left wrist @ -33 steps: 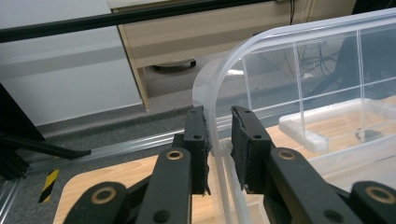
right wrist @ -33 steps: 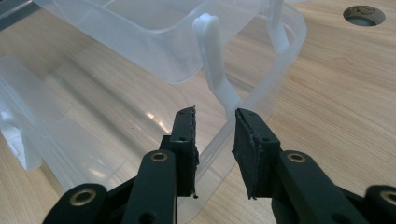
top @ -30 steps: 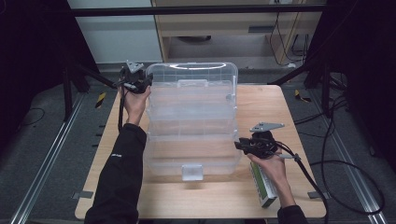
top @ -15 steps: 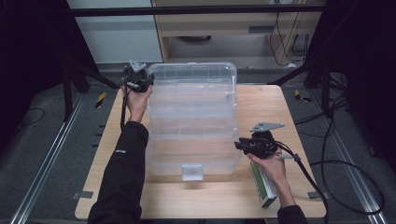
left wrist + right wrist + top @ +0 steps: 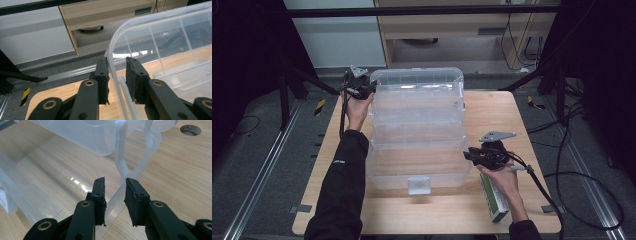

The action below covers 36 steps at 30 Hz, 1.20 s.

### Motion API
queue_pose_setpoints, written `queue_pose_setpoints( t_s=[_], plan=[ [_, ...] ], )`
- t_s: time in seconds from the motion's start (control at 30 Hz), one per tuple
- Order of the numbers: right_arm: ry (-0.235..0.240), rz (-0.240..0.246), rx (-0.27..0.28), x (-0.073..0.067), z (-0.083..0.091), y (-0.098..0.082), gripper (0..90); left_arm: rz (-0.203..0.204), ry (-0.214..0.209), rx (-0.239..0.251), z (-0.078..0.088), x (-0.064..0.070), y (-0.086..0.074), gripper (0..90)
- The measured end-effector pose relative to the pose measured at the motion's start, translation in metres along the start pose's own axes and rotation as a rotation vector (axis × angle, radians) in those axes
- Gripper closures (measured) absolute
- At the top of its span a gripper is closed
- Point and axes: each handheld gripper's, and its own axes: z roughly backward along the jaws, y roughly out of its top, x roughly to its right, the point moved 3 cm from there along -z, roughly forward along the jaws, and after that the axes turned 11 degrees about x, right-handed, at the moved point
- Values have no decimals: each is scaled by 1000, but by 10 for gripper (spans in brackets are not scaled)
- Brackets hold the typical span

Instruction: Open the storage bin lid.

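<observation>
High view, bottom right of the frame: a green and white box (image 5: 493, 197) is lying on the bench (image 5: 532, 125) under the person's right forearm. Just above it the right tongs (image 5: 469, 156) are pointing left at the near right corner of the clear plastic bin (image 5: 417, 165), which is sitting in the middle of the frame with its lid (image 5: 417, 92) tipped up and away toward the far edge.

Right gripper view: the right tongs (image 5: 114, 185) are standing a little apart, released, with the bin's thin clear rim (image 5: 117, 195) running between the pads. Neither pad is pressing on it.

High view, upper left: the left hand (image 5: 357, 107) is reaching far along the bin's left side, and the left tongs (image 5: 371, 89) are sitting at the lid's far left corner.

Left gripper view: the left tongs (image 5: 117, 65) are straddling the curved lid edge (image 5: 112, 57). Their jaws have just been opening; the left pad is lying close against the edge, the right pad is standing clear of it, so the grip is released.

Top of the high view: a wooden cabinet (image 5: 452, 25) is standing beyond the bench.
</observation>
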Motion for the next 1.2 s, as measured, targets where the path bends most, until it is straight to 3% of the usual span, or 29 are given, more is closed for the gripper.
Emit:
queue_pose_setpoints(
  t_s=[0.07,0.17,0.23,0.43,0.57,0.97,1.2],
  plan=[
    [-2,-2,-1,0,0,0,698,-9,-4,-1,0,-1,0,729],
    [-3,-22,-8,0,0,0,696,-6,2,4,3,-4,0,630],
    [8,-44,-16,1,0,0,689,5,-8,8,7,-6,2,615],
    [-1,-34,-13,0,1,-1,689,22,-20,41,29,-9,12,579],
    [-3,-36,-12,-1,0,-1,689,17,-18,31,48,-12,14,537],
    [-15,-19,-7,-2,0,-1,689,43,-30,-5,108,-15,-10,491],
    [-13,-19,-7,-1,0,-1,688,47,-45,16,145,-13,-20,460]
  ],
)
